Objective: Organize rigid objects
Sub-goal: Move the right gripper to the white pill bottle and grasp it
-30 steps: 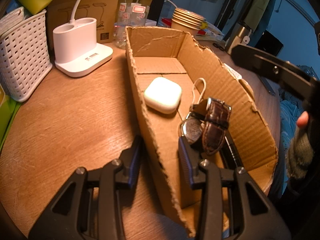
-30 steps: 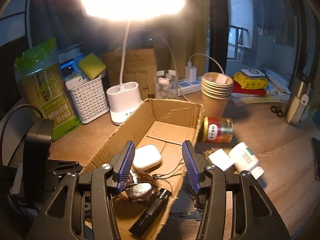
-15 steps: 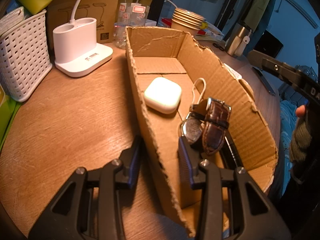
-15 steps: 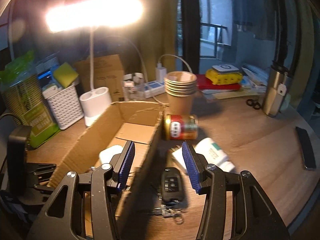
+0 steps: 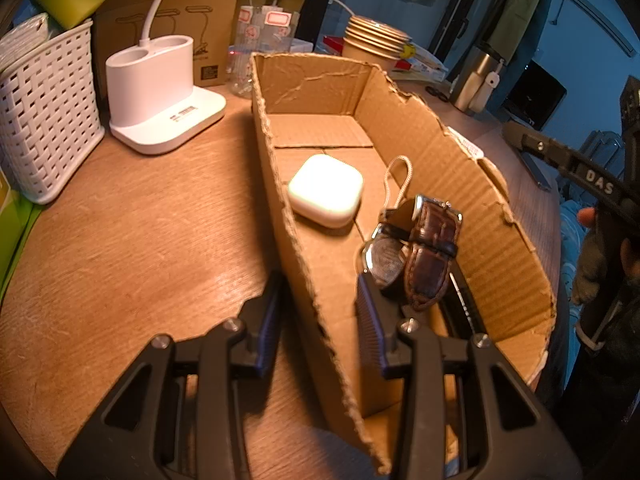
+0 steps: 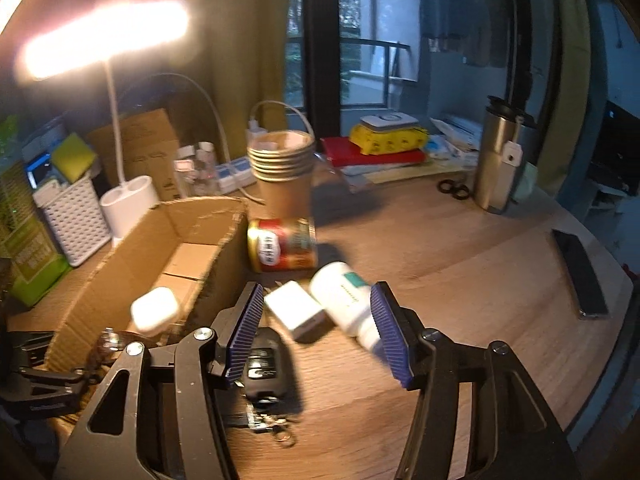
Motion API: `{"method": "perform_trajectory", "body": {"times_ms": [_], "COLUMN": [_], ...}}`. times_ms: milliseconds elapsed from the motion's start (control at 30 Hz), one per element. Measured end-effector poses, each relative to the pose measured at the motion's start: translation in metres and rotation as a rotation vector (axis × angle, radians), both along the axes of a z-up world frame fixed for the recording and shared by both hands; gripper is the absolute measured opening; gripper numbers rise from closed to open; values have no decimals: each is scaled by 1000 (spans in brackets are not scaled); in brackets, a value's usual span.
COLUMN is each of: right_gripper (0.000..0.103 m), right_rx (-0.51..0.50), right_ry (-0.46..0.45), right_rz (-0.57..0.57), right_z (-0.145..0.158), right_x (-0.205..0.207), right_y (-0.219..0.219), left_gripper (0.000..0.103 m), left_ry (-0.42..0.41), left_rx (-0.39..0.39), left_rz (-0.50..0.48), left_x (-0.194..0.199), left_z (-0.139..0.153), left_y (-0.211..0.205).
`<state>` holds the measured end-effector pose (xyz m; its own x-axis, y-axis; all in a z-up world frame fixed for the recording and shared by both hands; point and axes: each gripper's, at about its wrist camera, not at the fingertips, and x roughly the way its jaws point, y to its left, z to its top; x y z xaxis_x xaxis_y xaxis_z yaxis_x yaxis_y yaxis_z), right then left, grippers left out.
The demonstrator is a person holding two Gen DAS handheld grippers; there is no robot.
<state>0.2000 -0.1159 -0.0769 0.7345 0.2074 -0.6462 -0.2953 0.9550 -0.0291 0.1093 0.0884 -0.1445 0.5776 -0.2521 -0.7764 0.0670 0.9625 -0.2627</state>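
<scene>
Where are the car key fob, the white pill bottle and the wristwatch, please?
car key fob [image 6: 264, 372]: right wrist view, button face.
white pill bottle [image 6: 344, 298]: right wrist view, labelled side.
wristwatch [image 5: 430, 248]: left wrist view, brown leather strap.

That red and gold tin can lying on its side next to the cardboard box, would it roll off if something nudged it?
Probably. The red and gold tin can lies on its round side on the smooth wooden table, so a push across it would likely roll it. The cardboard box beside it might stop it that way. It looks rigid, not crushable.
</scene>
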Motion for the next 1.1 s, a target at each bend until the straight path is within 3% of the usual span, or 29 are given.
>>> {"method": "perform_trajectory", "body": {"times_ms": [300, 1100], "right_gripper": [59, 60], "right_rx": [-7, -81], "right_ry": [34, 118], "right_rz": [-51, -51], "right_z": [-16, -52], "right_x": [12, 50], "right_y": [-14, -7], "left_gripper": [39, 39], "left_ry": [0, 0], "left_rx": [0, 0], "left_rz": [0, 0], "left_x": [0, 0], "left_z": [0, 0], "left_y": [0, 0]}}
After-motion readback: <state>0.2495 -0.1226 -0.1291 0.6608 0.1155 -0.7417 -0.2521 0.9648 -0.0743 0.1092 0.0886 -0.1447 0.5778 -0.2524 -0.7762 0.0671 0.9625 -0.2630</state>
